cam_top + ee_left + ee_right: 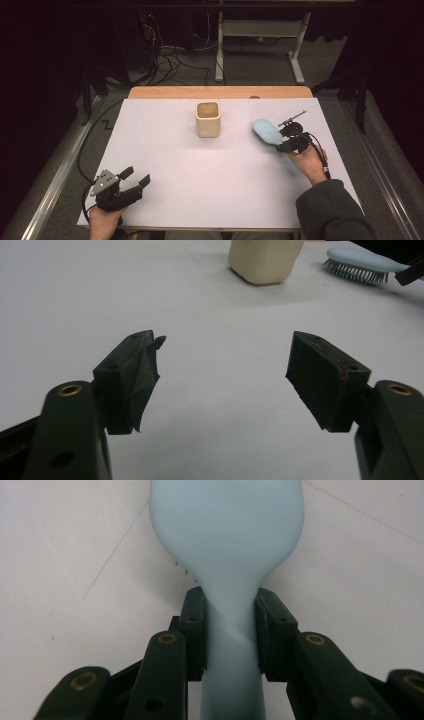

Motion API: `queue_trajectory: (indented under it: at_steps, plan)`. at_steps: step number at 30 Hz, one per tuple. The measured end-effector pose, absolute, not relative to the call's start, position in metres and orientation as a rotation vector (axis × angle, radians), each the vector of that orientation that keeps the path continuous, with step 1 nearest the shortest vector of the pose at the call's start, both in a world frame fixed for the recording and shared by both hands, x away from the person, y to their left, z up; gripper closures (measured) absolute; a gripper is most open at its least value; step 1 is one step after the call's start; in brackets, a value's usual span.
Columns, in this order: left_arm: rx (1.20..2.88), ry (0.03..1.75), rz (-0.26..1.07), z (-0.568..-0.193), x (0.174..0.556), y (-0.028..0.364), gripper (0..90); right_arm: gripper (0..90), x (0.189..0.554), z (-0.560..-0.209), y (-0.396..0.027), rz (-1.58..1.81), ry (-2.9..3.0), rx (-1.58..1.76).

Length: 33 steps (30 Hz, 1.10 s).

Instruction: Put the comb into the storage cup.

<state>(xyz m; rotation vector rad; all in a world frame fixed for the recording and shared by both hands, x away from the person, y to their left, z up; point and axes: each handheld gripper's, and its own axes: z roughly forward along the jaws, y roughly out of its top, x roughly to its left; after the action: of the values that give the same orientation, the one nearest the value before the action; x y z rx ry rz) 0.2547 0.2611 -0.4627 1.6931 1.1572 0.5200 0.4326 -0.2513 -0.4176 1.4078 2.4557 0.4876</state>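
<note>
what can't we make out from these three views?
- Cup: its inside is too dark and small in the high view; the left gripper view's top edge cuts its rim.
- Hairbrush: bristles face down, mostly hidden under its back; the right gripper covers the handle sides.
- Left gripper: open, its body cut off by the bottom edge.

A lab or test room with a recording setup is shown. A tabletop is covered by a plain white sheet, its wooden edge exposed at 12 o'clock. Grey carpet is laid around it. Beyond, at 11 o'clock, a tangle of black cables is spread on the floor beneath dark equipment. At 12 to 1 o'clock the white metal legs of an adjustable desk are seen. The surroundings are kept dark.
</note>
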Motion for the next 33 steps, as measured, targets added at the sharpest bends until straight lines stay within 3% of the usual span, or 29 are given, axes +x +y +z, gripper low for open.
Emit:
queue_trajectory:
  at_steps: [33]
  plan:
    - [1.698, 1.151, 0.522, -0.462, 0.255, 0.259, 29.2, 70.6, 0.381, -0.396, -0.245, 0.633, 2.466, 1.167]
